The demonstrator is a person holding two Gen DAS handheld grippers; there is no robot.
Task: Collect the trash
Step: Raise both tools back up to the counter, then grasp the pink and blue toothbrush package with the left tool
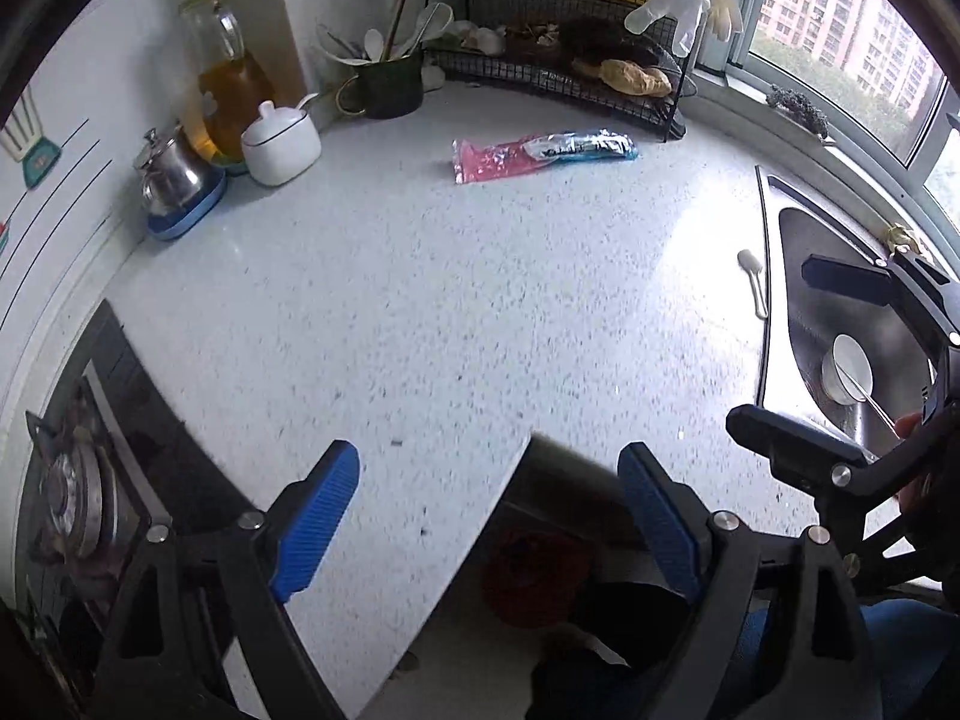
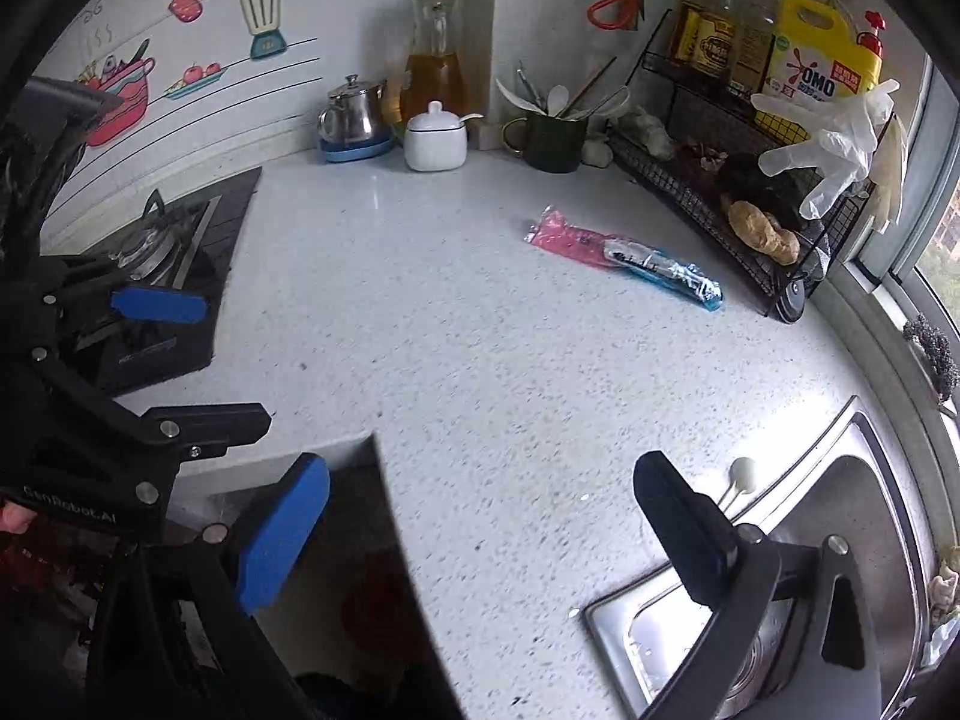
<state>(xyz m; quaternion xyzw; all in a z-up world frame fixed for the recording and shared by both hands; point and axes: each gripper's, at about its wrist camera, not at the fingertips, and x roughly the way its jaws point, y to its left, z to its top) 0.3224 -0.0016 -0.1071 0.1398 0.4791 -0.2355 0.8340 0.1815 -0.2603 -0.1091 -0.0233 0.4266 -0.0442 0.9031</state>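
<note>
Left wrist view: my left tongs (image 1: 489, 516) hang spread apart over the speckled white counter (image 1: 420, 312), gripping nothing. My right tongs (image 2: 480, 540) are apart too, over the counter's edge beside the steel sink (image 2: 864, 516). The pink and blue wrapper (image 2: 624, 255) lies flat far back, just before the black wire rack (image 2: 744, 252). A yellow jug (image 2: 825, 54) there reads "OMO"; the hob (image 2: 150, 276) sits left

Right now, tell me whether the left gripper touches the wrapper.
Apart. The left wrist view shows bare counter between the open left gripper and the wrapper.
</note>
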